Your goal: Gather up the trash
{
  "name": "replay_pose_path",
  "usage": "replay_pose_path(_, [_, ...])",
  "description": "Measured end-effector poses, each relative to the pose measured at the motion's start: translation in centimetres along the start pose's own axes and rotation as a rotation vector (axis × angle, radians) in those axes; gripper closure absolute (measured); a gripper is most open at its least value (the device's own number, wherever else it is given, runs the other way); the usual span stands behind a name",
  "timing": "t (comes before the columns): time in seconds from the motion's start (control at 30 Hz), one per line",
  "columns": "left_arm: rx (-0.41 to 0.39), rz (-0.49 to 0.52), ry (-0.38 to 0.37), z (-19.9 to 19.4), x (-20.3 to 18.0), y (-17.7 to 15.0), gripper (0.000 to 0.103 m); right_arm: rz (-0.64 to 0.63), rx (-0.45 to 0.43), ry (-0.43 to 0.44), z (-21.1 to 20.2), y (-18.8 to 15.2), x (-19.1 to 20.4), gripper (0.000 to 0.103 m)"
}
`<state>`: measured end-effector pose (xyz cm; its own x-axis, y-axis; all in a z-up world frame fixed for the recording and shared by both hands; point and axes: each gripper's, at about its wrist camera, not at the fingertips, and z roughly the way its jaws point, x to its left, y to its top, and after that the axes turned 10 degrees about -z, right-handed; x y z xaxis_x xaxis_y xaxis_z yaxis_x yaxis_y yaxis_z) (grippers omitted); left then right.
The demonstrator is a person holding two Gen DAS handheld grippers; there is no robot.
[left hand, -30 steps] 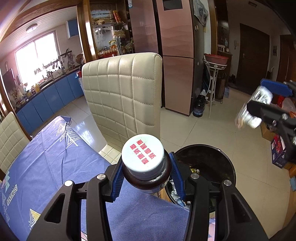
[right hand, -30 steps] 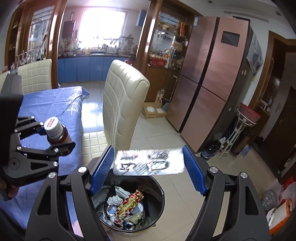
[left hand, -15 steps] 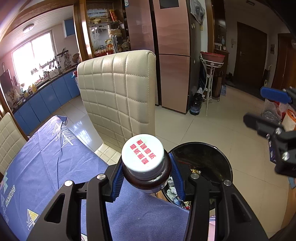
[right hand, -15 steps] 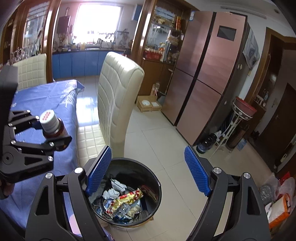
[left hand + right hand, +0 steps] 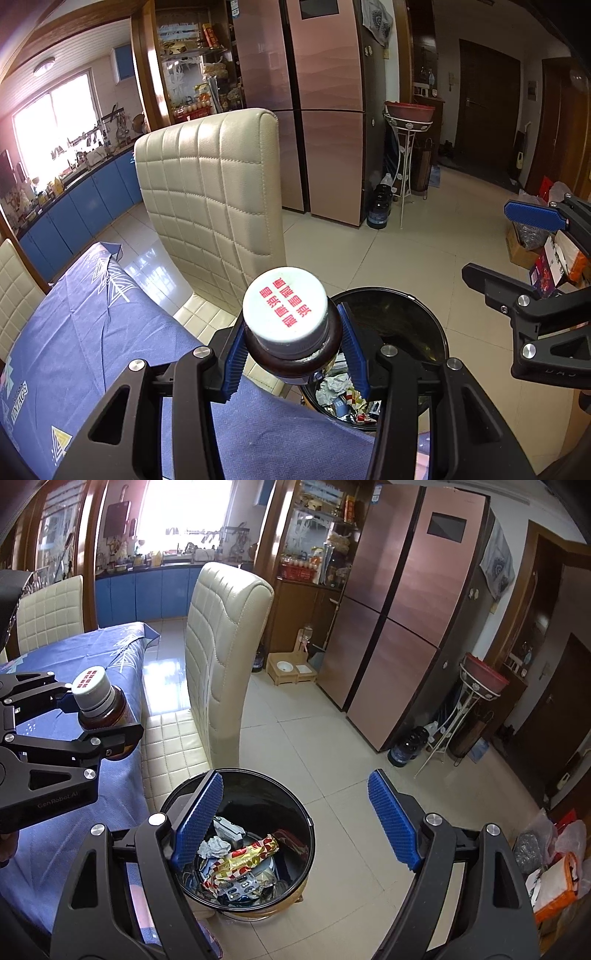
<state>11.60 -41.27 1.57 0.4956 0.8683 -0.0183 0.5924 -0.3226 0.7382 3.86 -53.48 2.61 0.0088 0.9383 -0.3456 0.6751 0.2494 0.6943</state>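
Note:
My left gripper (image 5: 291, 350) is shut on a brown bottle (image 5: 286, 315) with a white cap printed in red, held above the table edge beside the bin. The bottle also shows in the right wrist view (image 5: 99, 701). A black round trash bin (image 5: 306, 823) stands on the floor, holding wrappers, crumpled paper and a foil blister pack (image 5: 243, 880). My right gripper (image 5: 295, 823) is open and empty above the bin. It shows in the left wrist view (image 5: 517, 251) at the right.
A table with a blue cloth (image 5: 92, 332) is at the left. A cream padded chair (image 5: 221, 199) stands between table and bin. A copper fridge (image 5: 402, 627), a plant stand (image 5: 476, 701) and bags on the floor (image 5: 554, 860) are to the right.
My right gripper opened and let go of the foil blister pack, which now lies in the bin. My left gripper with the bottle moved slightly nearer the bin.

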Motion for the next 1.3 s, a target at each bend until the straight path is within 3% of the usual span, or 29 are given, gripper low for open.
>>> replay_pose_path(1.0, [-0.025, 0.060, -0.057, 0.3, -3.6, 1.6, 0.057, 0.041, 0.020, -0.026, -0.1, -1.2, -2.0, 0.022])
replay_pose_path(1.07, [-0.016, 0.051, -0.067, 0.4, -3.6, 1.8, 0.041, 0.039, 0.022, -0.029, 0.0, -1.2, -2.0, 0.022])
replay_pose_path(1.1, [-0.020, 0.043, -0.063, 0.4, -3.5, 1.9, 0.025, 0.040, 0.023, -0.028, 0.0, -1.2, -2.1, 0.022])
replay_pose_path(1.13, [-0.035, 0.031, -0.053, 0.2, -3.3, 2.1, 0.019, 0.042, 0.023, -0.028, 0.1, -1.1, -2.1, 0.022])
replay_pose_path(1.3, [-0.042, 0.020, -0.049, 0.2, -3.1, 2.2, 0.012, 0.044, 0.027, -0.029, 0.3, -1.1, -2.2, 0.022])
